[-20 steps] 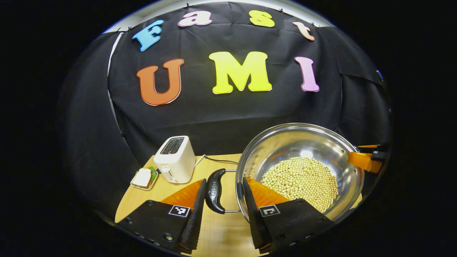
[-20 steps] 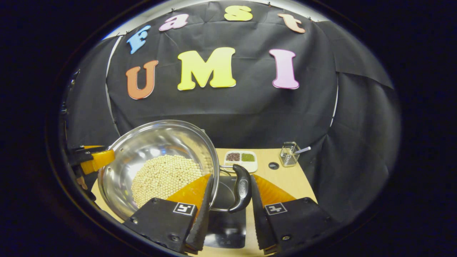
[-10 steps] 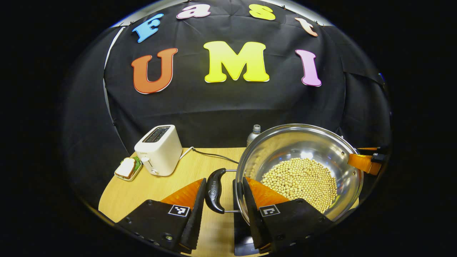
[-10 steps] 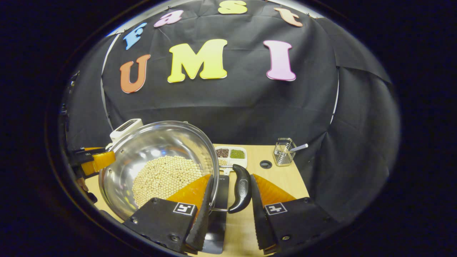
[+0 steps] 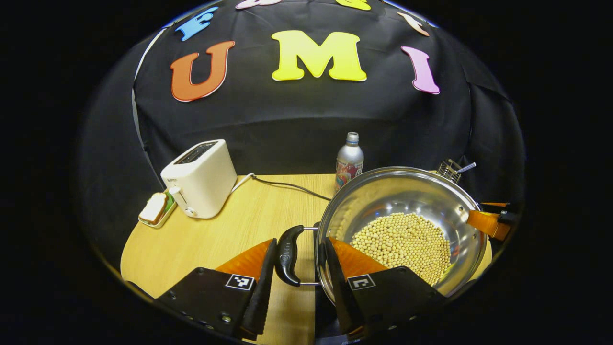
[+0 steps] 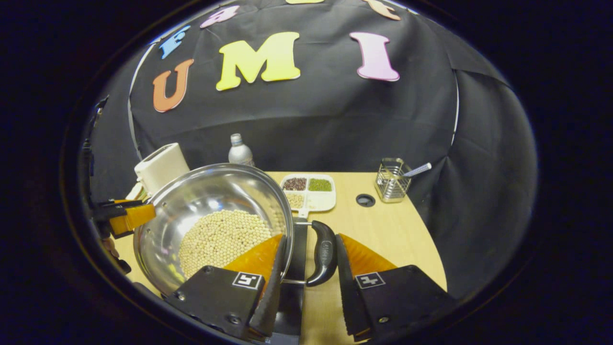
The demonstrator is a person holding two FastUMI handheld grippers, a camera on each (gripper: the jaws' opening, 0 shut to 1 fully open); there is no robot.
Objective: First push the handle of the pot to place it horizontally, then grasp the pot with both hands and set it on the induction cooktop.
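A steel pot (image 5: 402, 191) with soybeans (image 5: 402, 242) in it hangs between both grippers. My left gripper (image 5: 300, 240) is shut on its black left handle (image 5: 287, 256), which lies level. My right gripper (image 6: 310, 237) is shut on the black right handle (image 6: 325, 254) of the pot (image 6: 210, 191). The black induction cooktop (image 6: 298, 249) shows as a dark strip under the pot's right edge, and the cooktop (image 5: 324, 306) also lies below the left rim. Each view catches the opposite gripper at the far rim: the right gripper (image 5: 488, 223) and the left gripper (image 6: 127, 218).
On the wooden table (image 5: 215, 239) stand a white toaster (image 5: 201, 177) with its cord, a small dish with a sandwich (image 5: 154, 214) and a bottle (image 5: 348, 160). A divided dish of grains (image 6: 309, 191), a wire holder (image 6: 390, 179) and a table hole (image 6: 365, 200) lie at the right.
Both grippers have carried the pot along, handles still held. The wall has slid up in both views, more table shows, and the bottle has come into sight behind the pot.
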